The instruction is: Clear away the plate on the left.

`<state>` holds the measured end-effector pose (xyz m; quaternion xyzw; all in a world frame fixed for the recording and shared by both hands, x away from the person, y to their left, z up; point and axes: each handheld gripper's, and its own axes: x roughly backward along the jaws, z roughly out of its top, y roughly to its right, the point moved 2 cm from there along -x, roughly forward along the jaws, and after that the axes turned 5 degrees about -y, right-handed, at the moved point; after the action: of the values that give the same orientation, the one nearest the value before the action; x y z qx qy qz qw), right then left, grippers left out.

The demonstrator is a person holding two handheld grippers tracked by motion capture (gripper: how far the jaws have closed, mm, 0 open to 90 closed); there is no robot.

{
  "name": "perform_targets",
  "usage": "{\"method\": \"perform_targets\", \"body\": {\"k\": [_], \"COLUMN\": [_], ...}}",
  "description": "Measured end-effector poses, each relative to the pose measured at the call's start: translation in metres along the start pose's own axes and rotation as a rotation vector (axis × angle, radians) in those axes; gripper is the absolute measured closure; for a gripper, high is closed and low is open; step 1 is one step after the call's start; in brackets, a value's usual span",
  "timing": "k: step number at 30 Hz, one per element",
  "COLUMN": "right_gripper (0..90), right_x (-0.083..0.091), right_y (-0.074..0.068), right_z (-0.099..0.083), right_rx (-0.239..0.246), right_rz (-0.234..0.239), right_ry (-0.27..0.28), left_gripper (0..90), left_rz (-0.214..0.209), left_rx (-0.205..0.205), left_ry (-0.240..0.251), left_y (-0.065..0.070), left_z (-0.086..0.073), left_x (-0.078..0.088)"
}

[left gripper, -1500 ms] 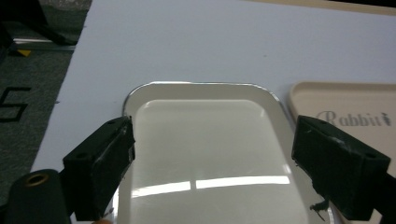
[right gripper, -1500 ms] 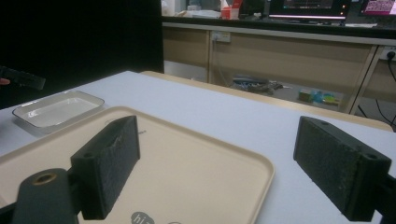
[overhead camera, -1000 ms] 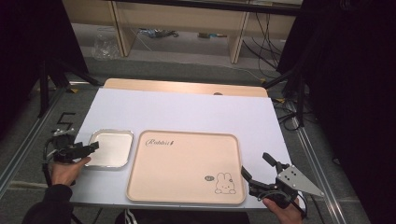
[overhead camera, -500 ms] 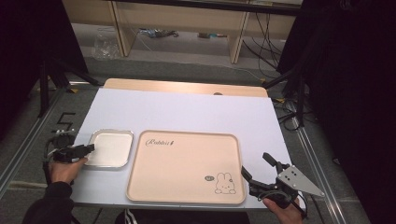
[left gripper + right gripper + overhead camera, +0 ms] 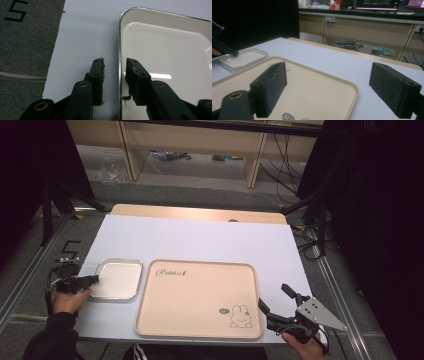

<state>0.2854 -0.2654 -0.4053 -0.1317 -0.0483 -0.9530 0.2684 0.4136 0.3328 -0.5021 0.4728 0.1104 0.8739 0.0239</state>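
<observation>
Steel-rimmed white tray (image 5: 117,279) sits near-left on the worktop (image 5: 200,240). Left gripper (image 5: 115,72) jaws, just closing, straddle its left rim without pinching yet; gripping comes next. Right gripper (image 5: 272,301) waits, jaws spread.

Right gripper (image 5: 329,92), jaws wide apart, over beige tray (image 5: 322,87); small white tray (image 5: 243,59) beyond, far left.

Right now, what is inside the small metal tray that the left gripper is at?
The small metal tray shows a bare white inside. The left gripper straddles its near rim, one jaw inside, one outside, and has just been closing. The patch under the inner jaw is hidden.
</observation>
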Motion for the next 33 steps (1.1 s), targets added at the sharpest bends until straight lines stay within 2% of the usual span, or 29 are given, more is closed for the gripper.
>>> {"method": "perform_targets", "body": {"k": [1, 4, 5, 6, 7, 8, 9, 10, 11, 12, 13, 14, 15, 16, 17, 22, 25, 26, 28, 29, 31, 32, 33], "right_gripper": [15.1, 15.1, 15.1, 15.1, 15.2, 15.2, 15.2, 15.2, 15.2, 15.2, 15.2, 15.2, 15.2, 15.2, 15.2, 15.2, 15.2, 15.2, 15.2, 15.2, 15.2, 15.2, 15.2], "right_x": [0.0, 0.0, 0.0, 0.0, 0.0, 0.0, 0.0, 0.001, 0.0, 0.0, 0.0, 0.0, 0.0, 0.0, 0.0, 0.0, 0.0, 0.0, 0.001, 0.0, 0.0, 0.0, 0.0], "right_y": [0.0, 0.0, 0.0, 0.0, 0.0, 0.0, -0.002, -0.001, -0.002, -0.002, 0.0, 0.0, -0.002, 0.0, 0.0, 0.0, 0.0, -0.002, -0.002, 0.0, 0.0, -0.002, -0.002], "right_z": [0.0, 0.0, 0.0, 0.0, 0.0, 0.0, 0.0, 0.0, 0.0, 0.0, 0.0, 0.0, 0.0, 0.0, 0.0, 0.0, 0.0, 0.0, 0.0, 0.0, 0.0, 0.0, 0.0], "right_rx": [0.001, -0.001, 0.0, 0.0, 0.002, 0.001, -0.023, -0.006, -0.022, -0.025, 0.001, 0.001, -0.024, 0.004, 0.004, -0.001, 0.002, -0.023, -0.019, 0.001, -0.002, -0.029, -0.032], "right_rz": [0.0, 0.003, 0.003, 0.003, 0.0, 0.0, 0.012, 0.005, 0.012, 0.015, 0.001, 0.002, 0.015, -0.002, -0.002, 0.0, -0.001, 0.01, 0.009, -0.002, -0.002, 0.013, 0.015], "right_ry": [0.001, -0.001, -0.001, -0.001, -0.001, -0.003, -0.012, -0.016, -0.016, -0.015, -0.005, -0.006, -0.014, -0.008, -0.008, -0.002, 0.001, -0.006, -0.022, -0.009, -0.002, -0.01, -0.018], "left_gripper": [67.1, 69.6, 74.7, 81.7, 81.7, 83.1, 84.4, 85.1, 85.3, 85.7, 86.0, 86.4, 86.6, 87.5, 87.5, 88.2, 88.4, 88.4, 88.4, 88.4, 88.4, 88.4, 88.4], "left_rz": [-0.007, 0.007, -0.01, -0.01, -0.036, -0.029, -0.037, -0.04, -0.049, -0.055, -0.071, -0.075, -0.086, -0.103, -0.115, -0.138, -0.13, -0.132, -0.14, -0.151, -0.175, -0.179, -0.189], "left_rx": [-0.011, -0.008, -0.019, -0.019, -0.02, -0.03, -0.034, -0.014, -0.025, -0.011, 0.004, 0.012, 0.017, 0.035, 0.048, 0.064, 0.072, 0.079, 0.094, 0.101, 0.12, 0.129, 0.134], "left_ry": [-0.008, -0.008, -0.015, -0.015, -0.009, -0.016, -0.016, -0.007, -0.01, -0.012, -0.004, -0.003, 0.001, 0.006, 0.019, 0.051, 0.067, 0.072, 0.085, 0.106, 0.125, 0.132, 0.14], "left_y": [-0.001, -0.001, 0.0, 0.0, -0.001, 0.0, 0.0, 0.0, -0.002, -0.003, -0.004, -0.004, -0.005, -0.007, -0.007, -0.007, -0.007, -0.008, -0.008, -0.009, -0.01, -0.01, -0.01], "left_z": [0.001, 0.002, 0.002, 0.002, 0.002, 0.002, 0.002, 0.002, 0.002, 0.002, 0.002, 0.002, 0.002, 0.002, 0.002, 0.004, 0.005, 0.005, 0.005, 0.005, 0.006, 0.007, 0.007], "left_x": [0.0, 0.0, 0.0, 0.0, -0.001, 0.0, 0.001, 0.0, 0.0, 0.0, 0.0, 0.0, 0.0, 0.001, 0.001, 0.006, 0.009, 0.009, 0.01, 0.01, 0.013, 0.014, 0.015]}}
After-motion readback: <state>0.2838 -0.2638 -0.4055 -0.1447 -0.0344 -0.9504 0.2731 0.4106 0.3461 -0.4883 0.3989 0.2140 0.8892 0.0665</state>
